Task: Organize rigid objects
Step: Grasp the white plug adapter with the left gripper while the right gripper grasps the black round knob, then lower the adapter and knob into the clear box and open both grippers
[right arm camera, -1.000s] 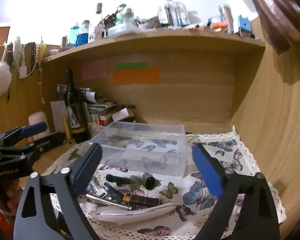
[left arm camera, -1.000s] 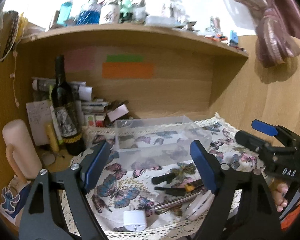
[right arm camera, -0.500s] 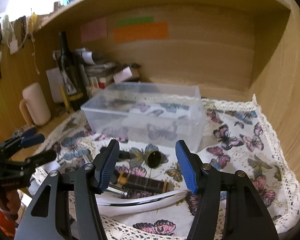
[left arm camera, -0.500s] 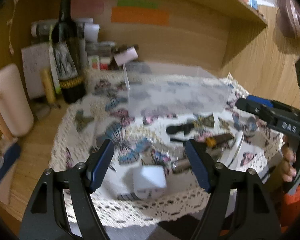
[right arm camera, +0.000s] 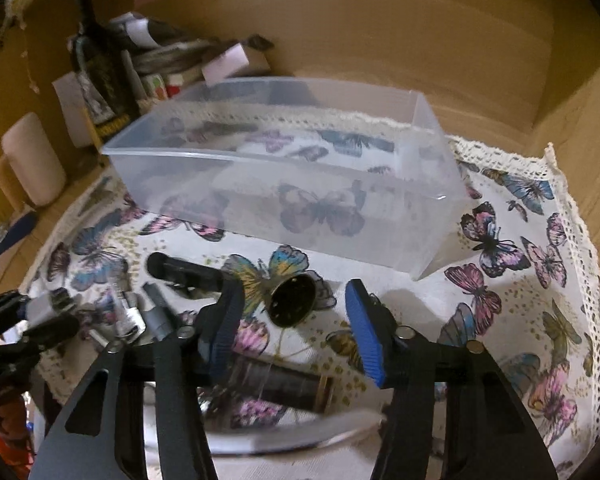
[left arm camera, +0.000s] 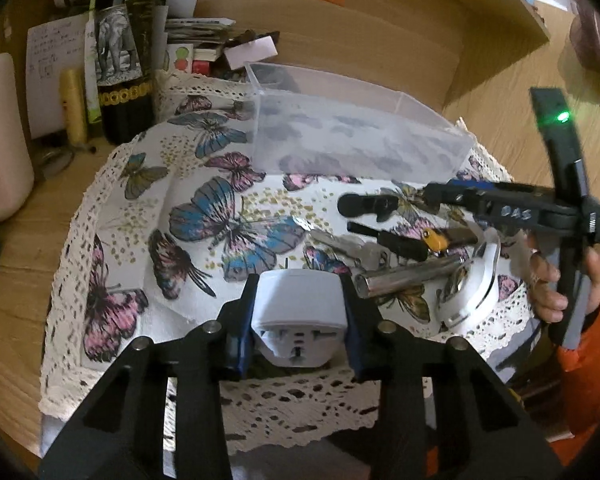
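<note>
My left gripper [left arm camera: 300, 312] is low at the cloth's near edge, its jaws closing, and both blue pads press the sides of a white plug adapter [left arm camera: 298, 300]. To its right lies a pile: a black flashlight [left arm camera: 364, 204], a black-handled tool [left arm camera: 400, 240], a silver tube [left arm camera: 408, 276] and a white curved piece [left arm camera: 476, 284]. My right gripper [right arm camera: 294, 326] hangs over the flashlight's round head [right arm camera: 292, 304]. Its jaws are closing, with gaps left on both sides of the head. A clear plastic box [right arm camera: 284, 184] stands empty behind the pile.
A butterfly-print cloth with a lace edge [left arm camera: 160, 200] covers the wooden desk. A dark wine bottle [left arm camera: 124, 60], stacked papers and a cream mug [left arm camera: 0, 140] crowd the back left. A wooden wall [right arm camera: 580, 120] rises close on the right. A hand in an orange sleeve [left arm camera: 580, 360] holds the right gripper.
Both grippers came down toward the cloth and tilted downward. The left jaws narrowed onto the white adapter. The right jaws narrowed and dropped over the flashlight's head.
</note>
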Available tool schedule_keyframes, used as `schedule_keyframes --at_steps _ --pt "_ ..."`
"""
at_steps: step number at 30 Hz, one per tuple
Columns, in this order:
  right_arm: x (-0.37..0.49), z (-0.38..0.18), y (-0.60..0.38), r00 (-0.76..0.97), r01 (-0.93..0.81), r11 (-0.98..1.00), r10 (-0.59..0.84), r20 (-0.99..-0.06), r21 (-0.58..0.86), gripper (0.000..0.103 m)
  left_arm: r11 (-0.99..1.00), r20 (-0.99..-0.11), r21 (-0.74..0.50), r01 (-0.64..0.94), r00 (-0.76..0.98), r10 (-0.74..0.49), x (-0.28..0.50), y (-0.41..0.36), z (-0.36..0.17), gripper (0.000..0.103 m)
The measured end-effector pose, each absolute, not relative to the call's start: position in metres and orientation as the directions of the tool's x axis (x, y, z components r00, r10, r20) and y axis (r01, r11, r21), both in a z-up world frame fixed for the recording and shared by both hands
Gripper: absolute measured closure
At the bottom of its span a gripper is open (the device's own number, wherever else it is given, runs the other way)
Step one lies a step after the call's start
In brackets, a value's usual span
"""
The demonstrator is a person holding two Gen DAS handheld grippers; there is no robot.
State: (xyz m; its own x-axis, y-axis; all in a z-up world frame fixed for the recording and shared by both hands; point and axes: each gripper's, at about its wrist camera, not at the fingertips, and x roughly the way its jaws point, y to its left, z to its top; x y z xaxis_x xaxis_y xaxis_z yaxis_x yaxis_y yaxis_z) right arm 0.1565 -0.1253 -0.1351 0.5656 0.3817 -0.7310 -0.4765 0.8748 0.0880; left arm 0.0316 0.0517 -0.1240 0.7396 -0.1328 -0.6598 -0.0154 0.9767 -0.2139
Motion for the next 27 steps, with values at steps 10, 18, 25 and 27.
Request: schedule_keyframes --at_steps 10,18,25,27 --pt "0.150 -0.121 -0.131 0.609 -0.476 0.875 0.405 -0.682 0.094 0.074 0.985 -0.605 -0.171 -0.036 0.792 -0.076 0.046 0.062 -0.085 0.067" --pt "0.123 -0.068 -0.151 0.707 -0.486 0.870 0.450 -0.545 0.088 0.074 0.992 -0.535 -0.123 -0.028 0.844 -0.042 0.067 0.059 -0.039 0.067" --pt "0.128 -0.031 -0.156 0.759 -0.481 0.872 0.465 -0.455 0.089 0.074 0.993 -0.495 -0.119 -0.021 0.868 -0.041 0.096 0.058 -0.005 0.067" --pt "0.132 -0.024 -0.156 0.770 -0.477 0.874 0.464 -0.438 0.087 0.074 0.993 -0.495 -0.119 -0.021 0.868 -0.041 0.106 0.058 0.001 0.067"
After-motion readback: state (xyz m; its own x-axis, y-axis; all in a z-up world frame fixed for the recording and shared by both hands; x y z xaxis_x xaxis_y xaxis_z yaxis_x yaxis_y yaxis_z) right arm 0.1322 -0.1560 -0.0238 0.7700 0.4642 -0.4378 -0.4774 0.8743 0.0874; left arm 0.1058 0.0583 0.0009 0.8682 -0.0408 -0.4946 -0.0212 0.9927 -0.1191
